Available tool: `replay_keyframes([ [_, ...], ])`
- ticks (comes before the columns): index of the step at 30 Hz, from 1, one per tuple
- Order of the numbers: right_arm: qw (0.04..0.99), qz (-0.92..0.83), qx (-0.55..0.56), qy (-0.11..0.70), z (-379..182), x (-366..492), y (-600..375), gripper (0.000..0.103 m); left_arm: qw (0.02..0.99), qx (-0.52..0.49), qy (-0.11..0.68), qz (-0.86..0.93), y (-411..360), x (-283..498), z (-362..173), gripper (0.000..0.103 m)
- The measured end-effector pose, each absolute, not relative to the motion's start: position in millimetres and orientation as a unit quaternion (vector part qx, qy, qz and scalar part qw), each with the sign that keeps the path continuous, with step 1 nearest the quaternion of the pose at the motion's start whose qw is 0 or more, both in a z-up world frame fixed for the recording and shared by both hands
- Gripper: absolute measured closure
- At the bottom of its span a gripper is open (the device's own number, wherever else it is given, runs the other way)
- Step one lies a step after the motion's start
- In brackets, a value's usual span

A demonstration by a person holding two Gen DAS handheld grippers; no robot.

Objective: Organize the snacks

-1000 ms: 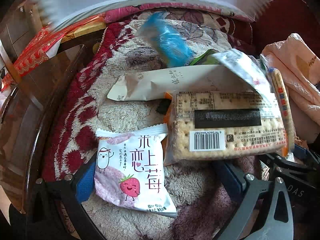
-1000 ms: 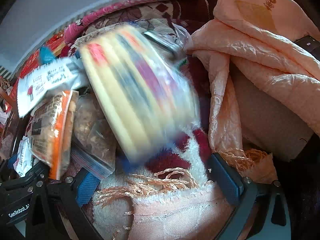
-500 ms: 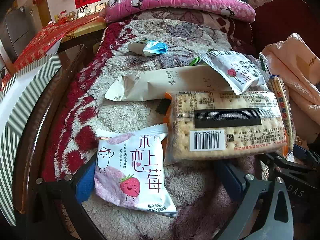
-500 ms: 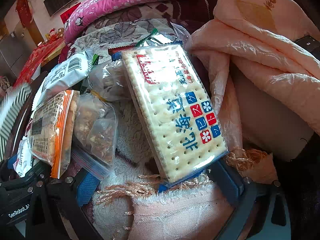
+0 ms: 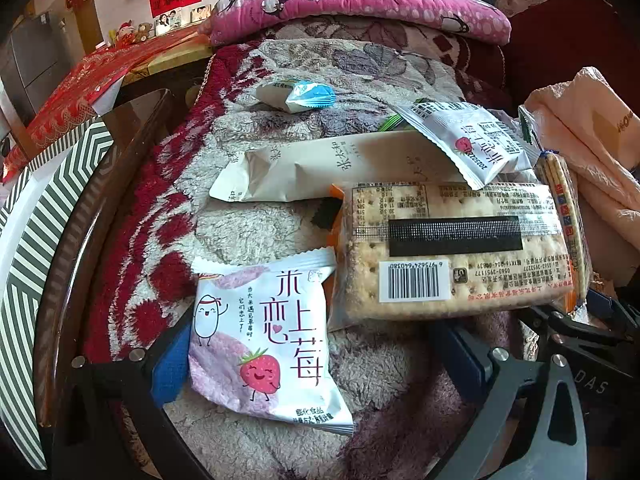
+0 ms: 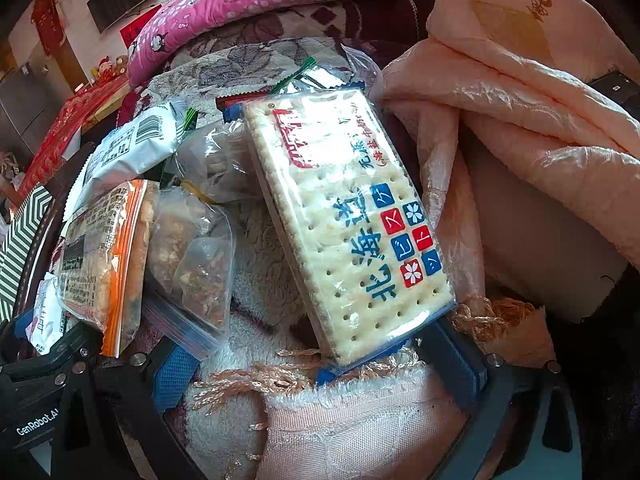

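Snacks lie scattered on a fleecy cream-and-red floral blanket (image 5: 248,236); no bin or tray for them is in view, so the sorting looks early, with both tools between grasps. Left gripper (image 5: 316,360): jaws spread wide, nothing clamped; its blue pads sit either side of a small white-and-pink strawberry rice-cracker pouch (image 5: 268,340), which lies flat on the blanket and reaches down between the fingers. Touching the pouch's upper right corner is a clear-wrapped cracker pack with orange edging and a barcode label (image 5: 452,256), lying label up. Behind that, a long cream paper-look bar wrapper (image 5: 320,172), a small white sachet with a strawberry mark (image 5: 468,144) overlapping the bar's right end, and, further back and apart, a small blue-and-white wrapped sweet (image 5: 300,96). Right gripper (image 6: 320,364): jaws also apart and empty, resting over peach-coloured fringed cloth (image 6: 360,420); the near end of a clear-wrapped soda-cracker slab with blue lettering and red-blue squares (image 6: 344,216) lies between the fingers, tilted against the cloth. Clear zip bags of brownish bits (image 6: 192,256) sit to its left. Judgement: next pick is either the pouch (left) or the slab (right). The pouch is thin and slack; the jaws need to drop low and close across its width. Slab rigid but brittle, so a gentle squeeze.
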State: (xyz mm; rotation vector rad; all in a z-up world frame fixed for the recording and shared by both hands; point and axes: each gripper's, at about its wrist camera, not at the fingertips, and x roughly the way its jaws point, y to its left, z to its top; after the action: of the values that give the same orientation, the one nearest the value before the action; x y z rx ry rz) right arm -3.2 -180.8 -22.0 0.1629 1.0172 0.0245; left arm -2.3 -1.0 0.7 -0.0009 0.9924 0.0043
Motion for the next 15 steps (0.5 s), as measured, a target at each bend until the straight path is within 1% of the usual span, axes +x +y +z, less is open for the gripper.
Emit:
replay_keyframes([
  [11,0.87,0.012,0.08,0.487,-22.0,-2.8,-185.1,0.001,0.879,-0.001,0.477,0.002,-0.9,-2.2,0.6,0.0],
  [15,0.868,0.015,0.078,0.491,-20.8,-4.0,-184.9,0.001,0.872,0.004,0.489,-0.012,1.6,-3.6,3.0,0.0],
])
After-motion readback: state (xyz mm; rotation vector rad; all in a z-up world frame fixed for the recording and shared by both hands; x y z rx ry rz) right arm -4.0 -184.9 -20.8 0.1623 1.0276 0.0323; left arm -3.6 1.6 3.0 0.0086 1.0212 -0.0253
